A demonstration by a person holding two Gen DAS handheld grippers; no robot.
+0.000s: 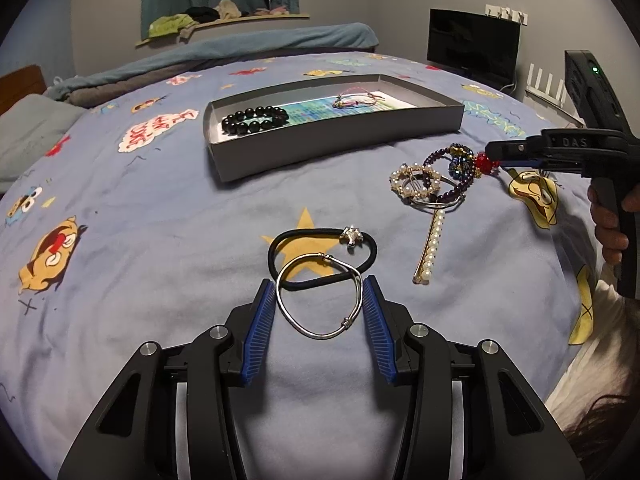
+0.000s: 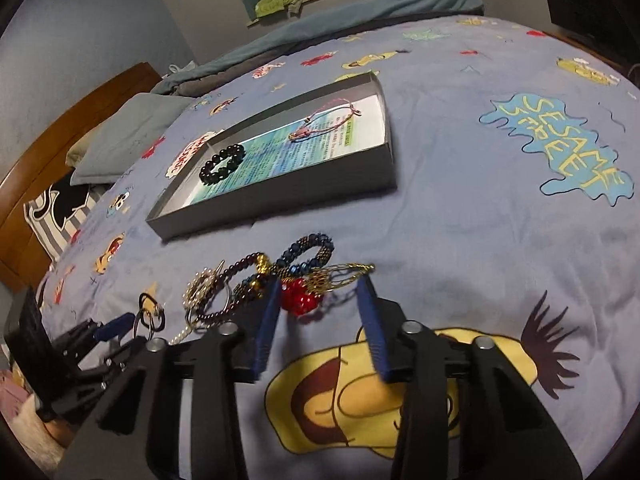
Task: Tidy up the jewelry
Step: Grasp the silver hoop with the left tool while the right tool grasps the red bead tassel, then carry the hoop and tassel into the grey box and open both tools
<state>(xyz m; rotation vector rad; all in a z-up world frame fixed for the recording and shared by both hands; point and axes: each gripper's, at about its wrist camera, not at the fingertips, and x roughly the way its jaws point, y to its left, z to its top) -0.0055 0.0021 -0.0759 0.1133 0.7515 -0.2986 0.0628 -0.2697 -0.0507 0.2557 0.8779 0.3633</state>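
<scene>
A grey shallow box (image 1: 320, 148) on the bed holds a black bead bracelet (image 1: 255, 119) and a pink cord bracelet (image 1: 358, 98). My left gripper (image 1: 319, 290) is open, its blue pads on either side of a silver bangle (image 1: 320, 300) that overlaps a black hair tie (image 1: 320, 256). My right gripper (image 2: 318, 290) is open, with a red bead ornament (image 2: 300, 300) and a gold piece (image 2: 340, 276) between its pads. Beside them lie blue and purple bead bracelets (image 2: 304, 256), a pearl ring clip (image 1: 416, 182) and a pearl hairpin (image 1: 432, 248).
The bed has a blue cartoon-print sheet (image 1: 160, 220). A pillow (image 2: 128, 136) and a wooden headboard (image 2: 60, 140) are at the left. A rolled blanket (image 1: 240, 48) lies at the far edge. A dark monitor (image 1: 472, 46) stands behind the bed.
</scene>
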